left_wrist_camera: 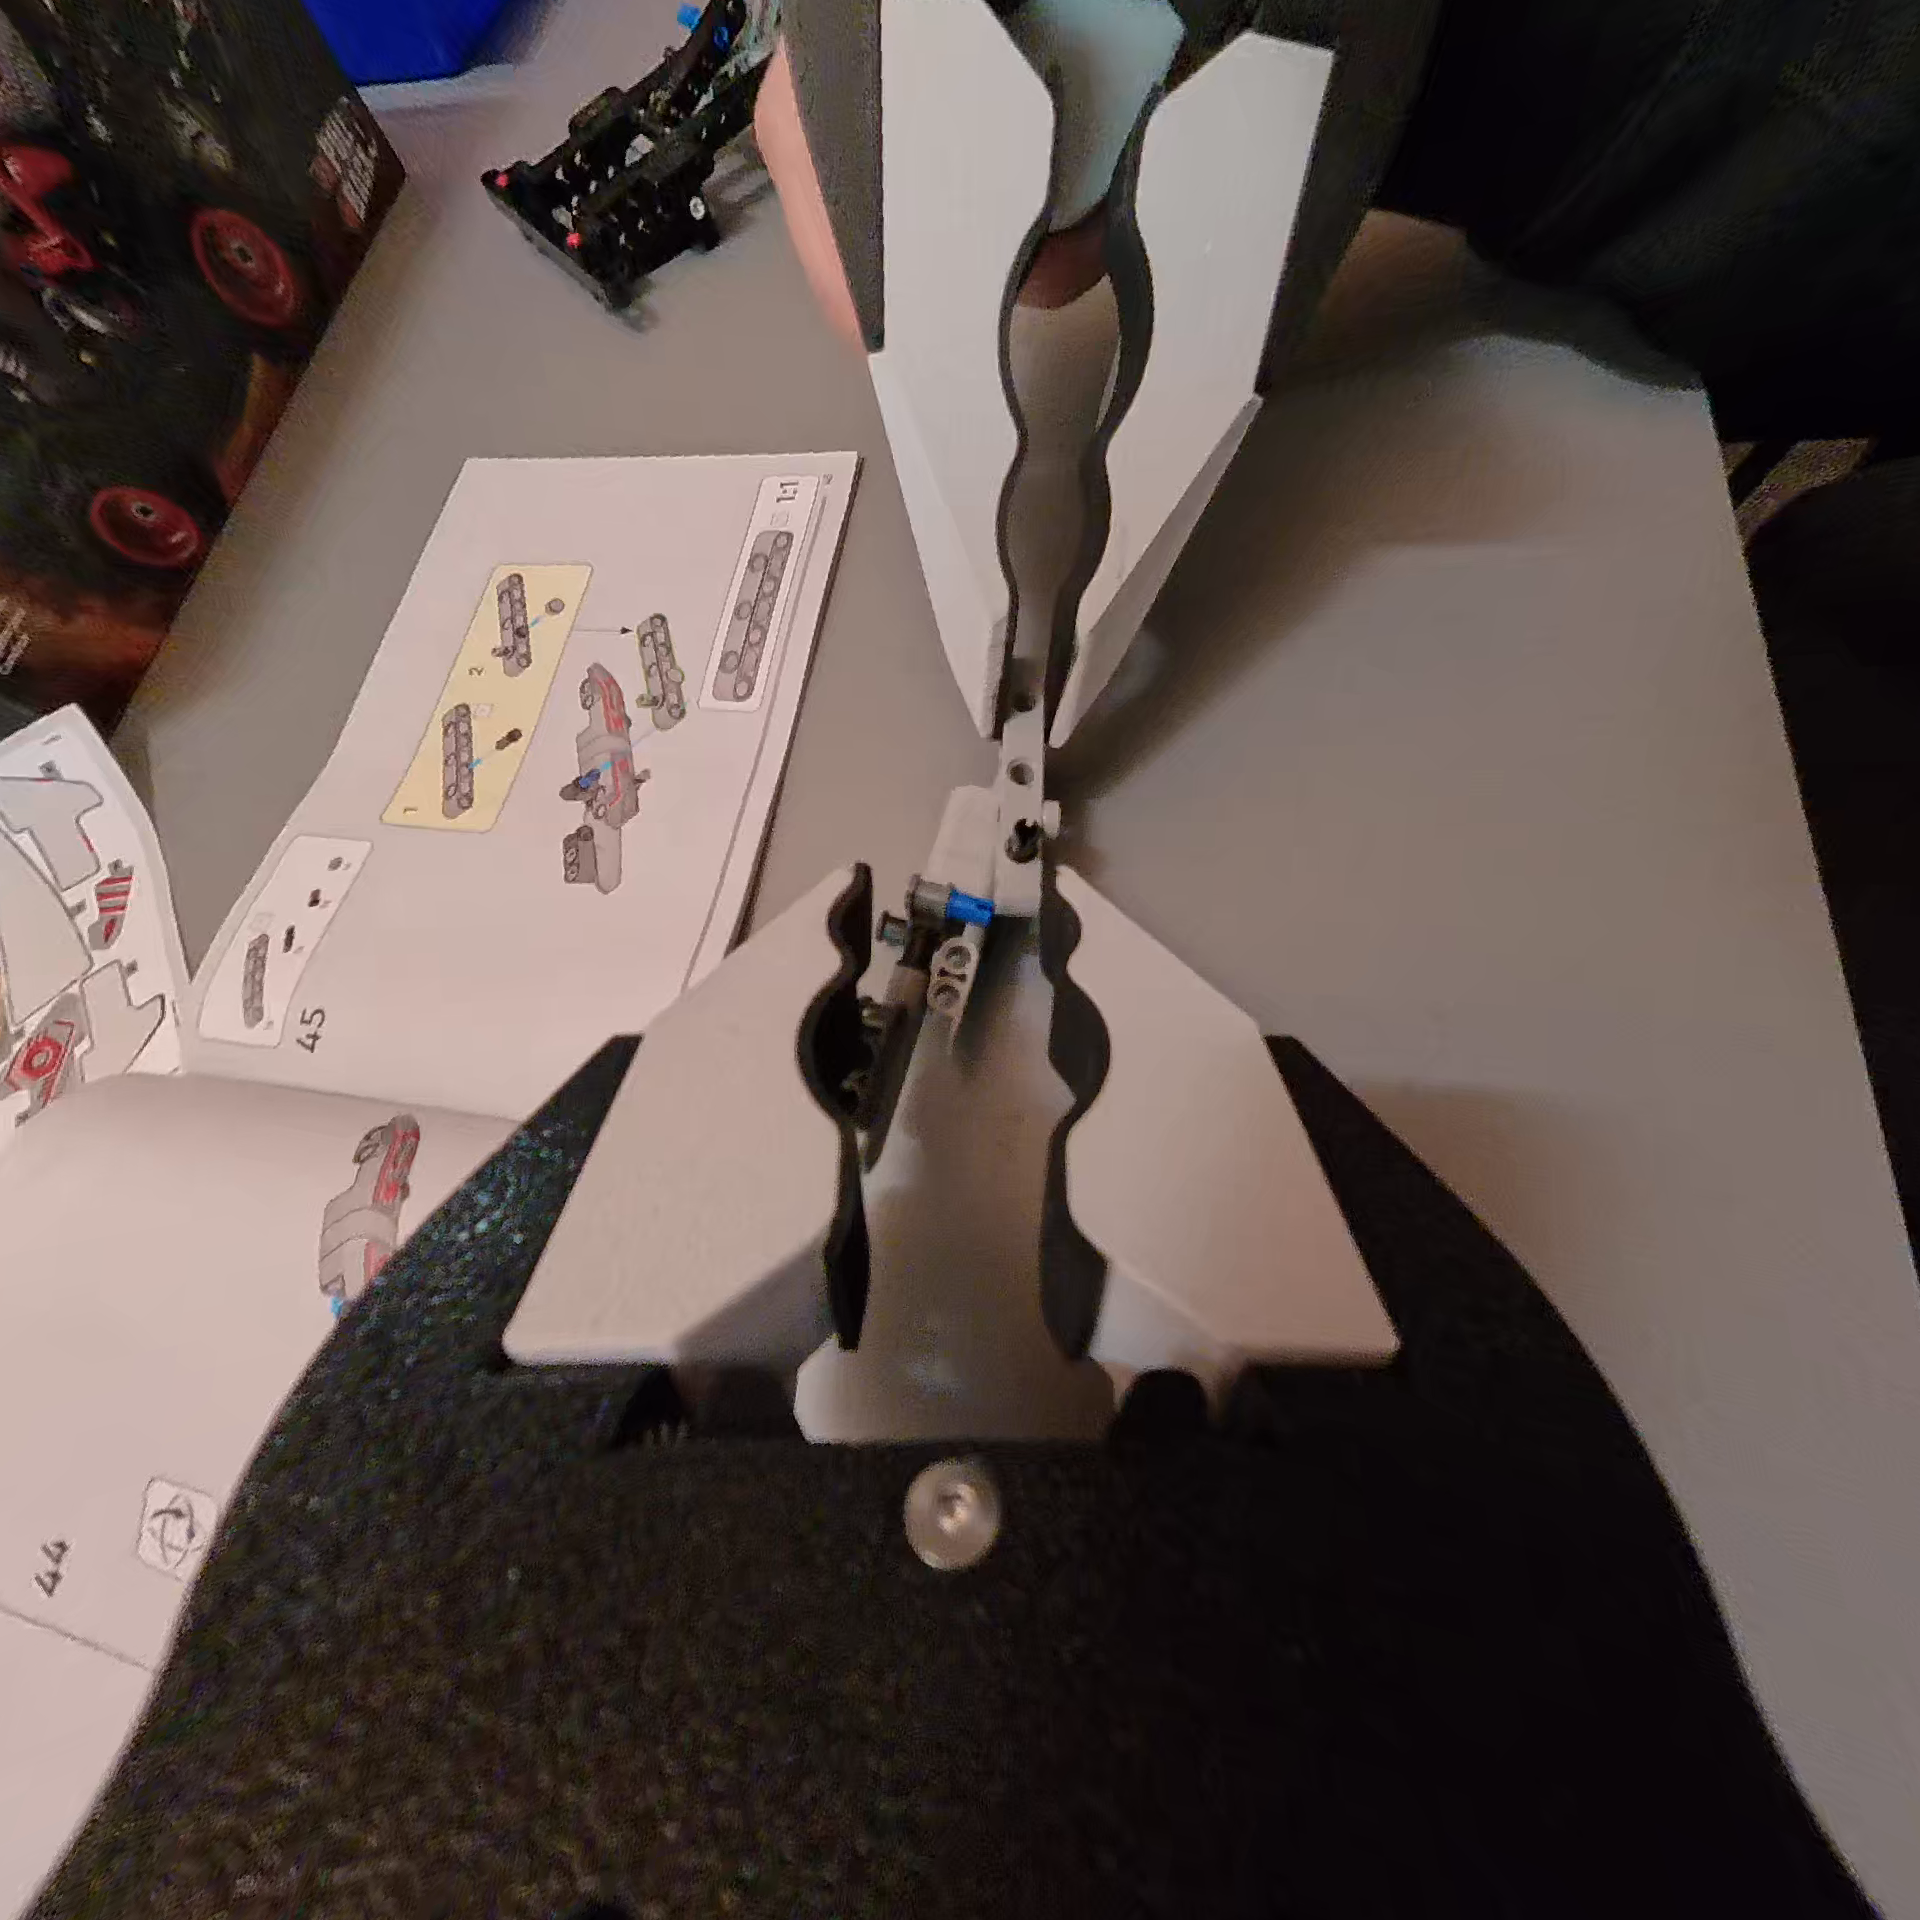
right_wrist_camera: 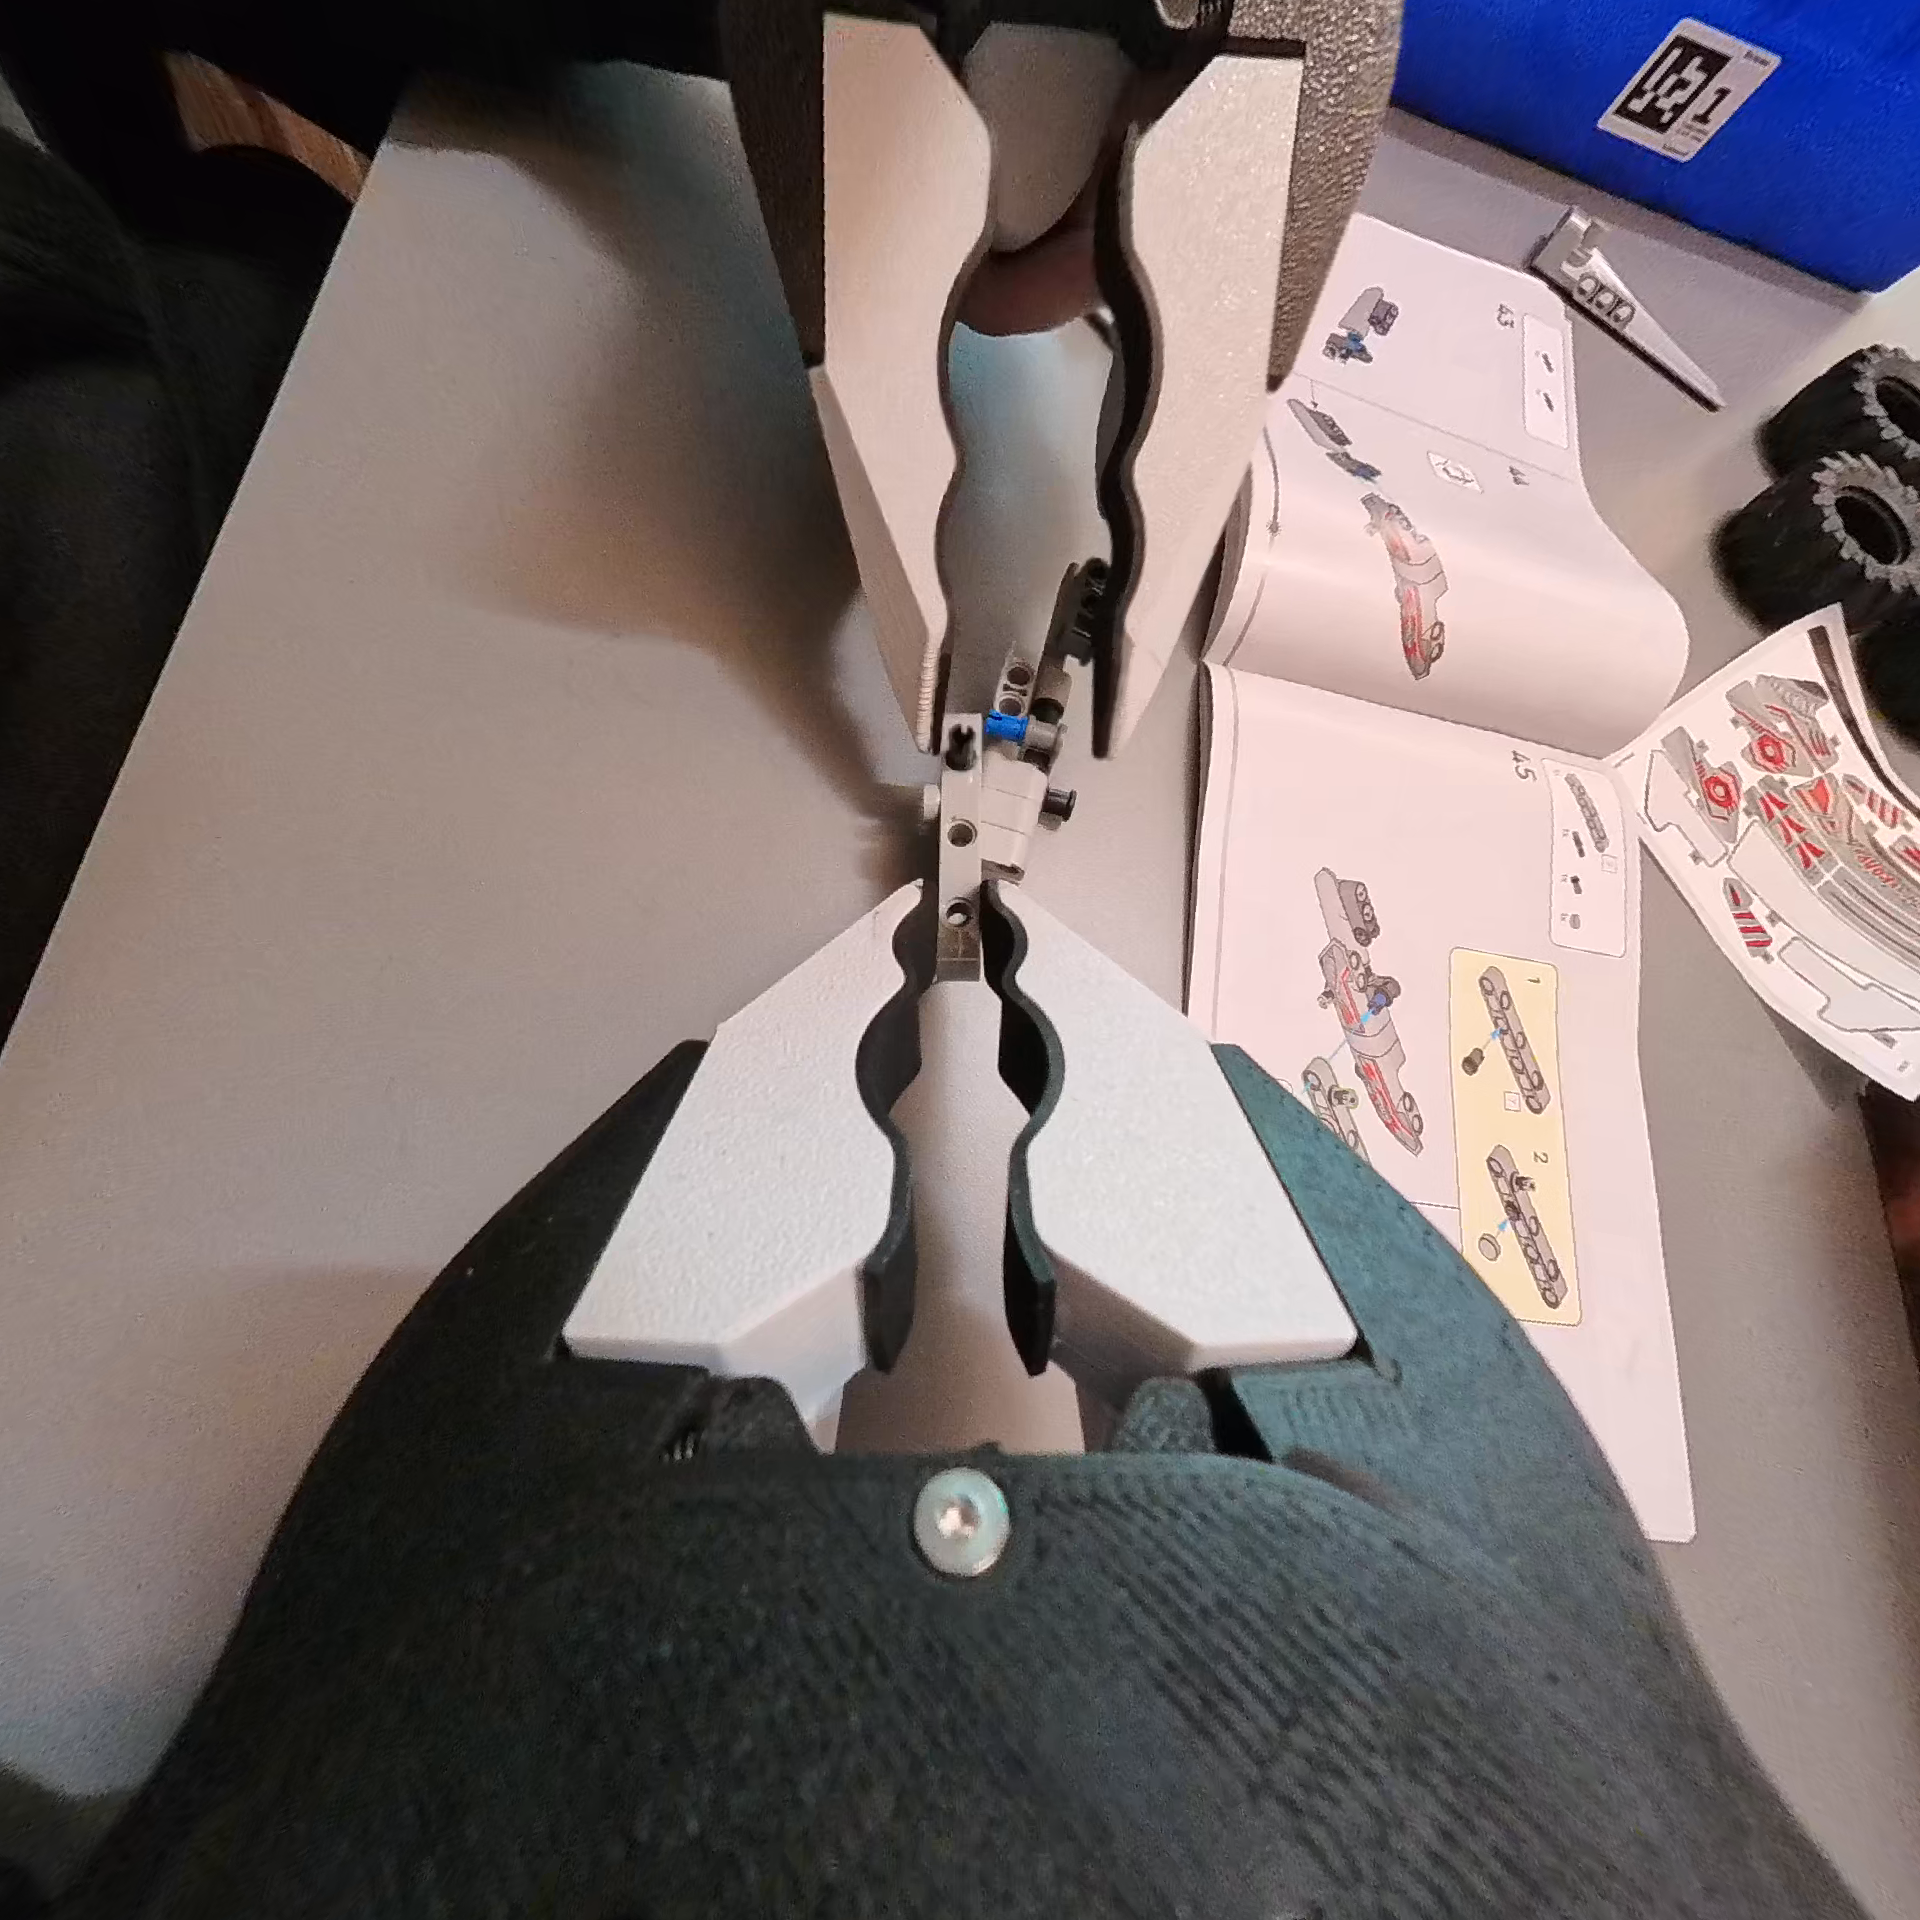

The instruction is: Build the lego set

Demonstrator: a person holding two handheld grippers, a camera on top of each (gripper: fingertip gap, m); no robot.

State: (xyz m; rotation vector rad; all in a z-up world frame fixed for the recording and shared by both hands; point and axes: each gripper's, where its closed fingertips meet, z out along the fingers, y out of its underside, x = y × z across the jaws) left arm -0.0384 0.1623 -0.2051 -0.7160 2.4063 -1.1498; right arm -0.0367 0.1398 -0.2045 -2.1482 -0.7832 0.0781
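Grey plastic fills the middle of both views, and the coming move, as I judge it, turns on one line: the two claws face each other tip to tip, and the beam (left_wrist_camera: 1023, 774) runs along that line, its long axis pointing from one claw straight into the other.

From left to right in the left wrist view: the box (left_wrist_camera: 156, 260) with red wheels printed on it stands at the far left edge; beside it the manual (left_wrist_camera: 499, 810) lies open on the table (left_wrist_camera: 1455, 831), with a black chassis (left_wrist_camera: 623, 177) beyond it; then comes the left gripper (left_wrist_camera: 951, 956), its jaws closed on the sub-assembly (left_wrist_camera: 935, 935), a grey and black cluster with a blue pin (left_wrist_camera: 971, 906) standing out sideways; how tightly the pads bite is hard to tell, since the parts fill only the tip of the gap.

In the right wrist view the right gripper (right_wrist_camera: 961, 935) is clamped on the near end of the beam (right_wrist_camera: 961, 831); the far end already touches the sub-assembly (right_wrist_camera: 1023, 717) held opposite; to the right lie the manual (right_wrist_camera: 1403, 935), a sticker sheet (right_wrist_camera: 1787, 862) and black tyres (right_wrist_camera: 1839, 520) by a blue bin (right_wrist_camera: 1558, 125).

Both grippers are level with the joint and equally near it, above the table; any push should run along the beam's length, since a sideways shove could lever the pin out of its hole.
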